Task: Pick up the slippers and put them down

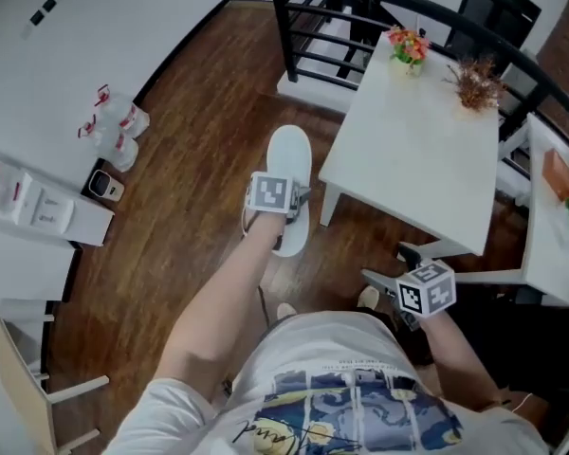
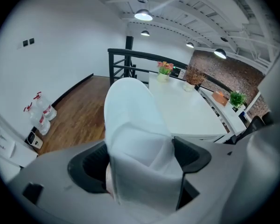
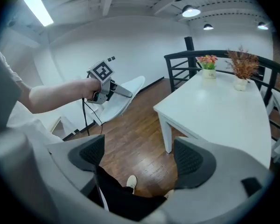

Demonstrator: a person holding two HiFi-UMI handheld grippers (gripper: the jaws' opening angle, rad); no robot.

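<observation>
White slippers [image 1: 290,159] hang in the air over the wooden floor, left of the table. My left gripper [image 1: 283,218] is shut on them near the heel end, and their toes point away from me. In the left gripper view the slippers [image 2: 133,120] fill the gap between the dark pads and hide the space beyond. My right gripper [image 1: 389,278] is low at the right, close to my body, near the table's leg. It stands open in the right gripper view [image 3: 137,160], with only floor and my dark trouser leg showing between its pads. From there the held slippers [image 3: 127,93] show at upper left.
A white table [image 1: 427,150] carries a small flower pot [image 1: 408,47] and a dried plant [image 1: 474,83]. A black railing [image 1: 313,27] runs behind it. Plastic bottles [image 1: 119,126] and a white cabinet [image 1: 38,211] stand by the left wall. A second white table [image 1: 550,245] is at the right.
</observation>
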